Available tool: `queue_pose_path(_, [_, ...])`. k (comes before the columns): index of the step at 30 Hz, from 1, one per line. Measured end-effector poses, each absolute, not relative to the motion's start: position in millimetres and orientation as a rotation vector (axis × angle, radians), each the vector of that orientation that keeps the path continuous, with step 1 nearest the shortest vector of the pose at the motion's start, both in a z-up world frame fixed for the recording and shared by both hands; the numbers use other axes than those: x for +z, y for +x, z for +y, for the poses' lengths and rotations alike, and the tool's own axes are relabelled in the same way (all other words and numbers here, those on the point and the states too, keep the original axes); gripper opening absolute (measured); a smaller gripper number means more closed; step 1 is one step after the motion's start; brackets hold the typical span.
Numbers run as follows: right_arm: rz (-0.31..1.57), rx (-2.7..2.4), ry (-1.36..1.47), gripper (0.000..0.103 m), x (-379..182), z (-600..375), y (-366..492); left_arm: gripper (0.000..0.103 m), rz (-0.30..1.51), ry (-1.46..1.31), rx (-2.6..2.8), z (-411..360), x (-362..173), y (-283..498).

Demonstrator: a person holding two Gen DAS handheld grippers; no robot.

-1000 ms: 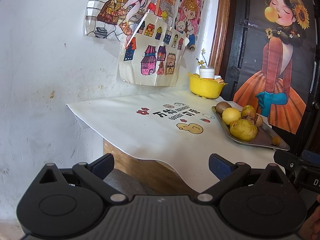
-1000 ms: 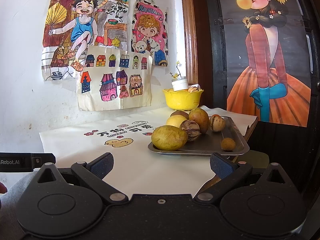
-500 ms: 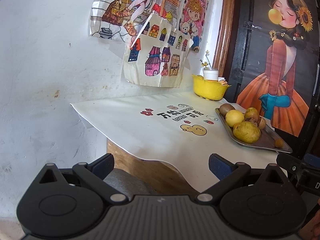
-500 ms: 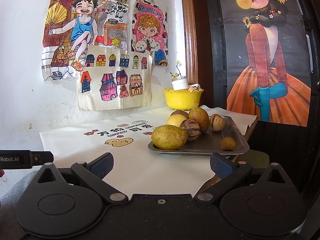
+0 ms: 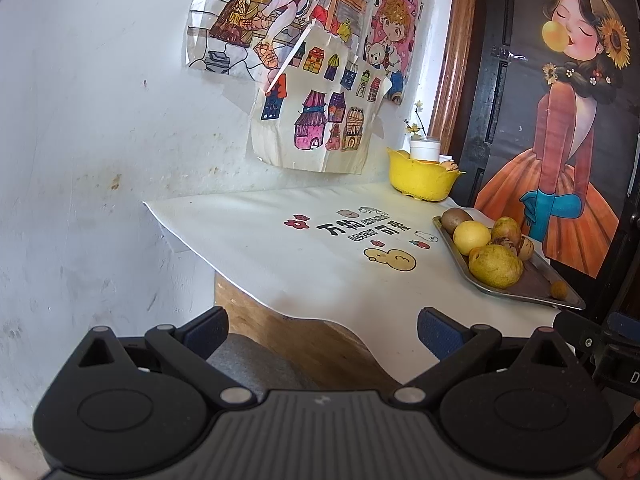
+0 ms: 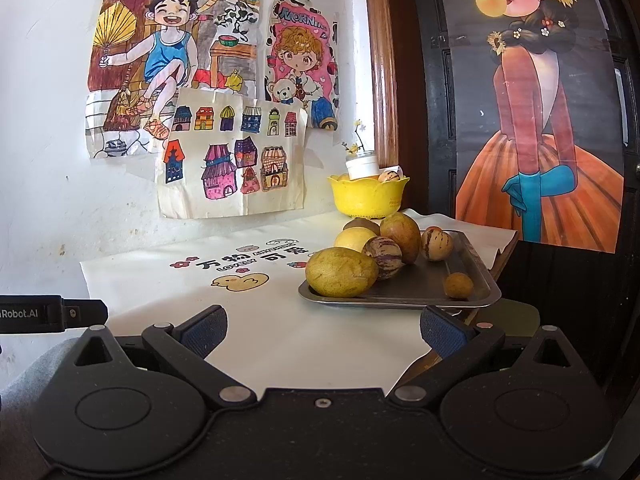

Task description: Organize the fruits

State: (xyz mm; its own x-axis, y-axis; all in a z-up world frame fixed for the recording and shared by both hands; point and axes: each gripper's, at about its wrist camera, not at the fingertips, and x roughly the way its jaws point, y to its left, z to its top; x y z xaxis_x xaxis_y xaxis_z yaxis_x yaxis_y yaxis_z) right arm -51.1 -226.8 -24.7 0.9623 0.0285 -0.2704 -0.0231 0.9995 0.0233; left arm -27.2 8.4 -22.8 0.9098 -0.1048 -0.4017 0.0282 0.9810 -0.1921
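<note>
Hidden or unclear: the contents of the yellow bowl (image 6: pixel 367 197) are mostly below its rim; I can make out a white jar (image 6: pixel 362 165) with a flower sprig and one striped fruit top beside it, nothing more. On the metal tray (image 6: pixel 476 280), the brown fruit (image 6: pixel 361 224) at the back is largely covered by the fruits in front. The table under the white printed cloth (image 5: pixel 280 248) shows only as a strip of wood at the near edge.

View differences: my right wrist camera faces the tray squarely and separates the fruits: a large green-yellow fruit (image 6: pixel 341 272) at the near left corner, a round yellow fruit (image 6: pixel 352 238) behind it, two purple-striped fruits (image 6: pixel 384 257), a tall brownish-green one (image 6: pixel 401 230) between them, and a small round brownish fruit (image 6: pixel 459 285) alone near the right rim. My left wrist camera sees the same tray from the side, far right, fruits bunched together; it also shows the cloth's free left edge and bare white wall (image 5: pixel 88 140). Each camera catches a piece of the other tool at its frame edge.

Fingers: my left gripper (image 5: pixel 322 326) is spread wide, holding nothing, short of the table. My right gripper (image 6: pixel 322 326) is likewise spread and empty, just before the tray's near rim.
</note>
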Motion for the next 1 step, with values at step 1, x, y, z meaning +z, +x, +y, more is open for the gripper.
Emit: queue_pose_path(1, [0.274,0.026,0.02,0.102,-24.6,-226.7,-51.1,0.103,0.425,-0.184,-0.069,8.1,-23.0,-27.3])
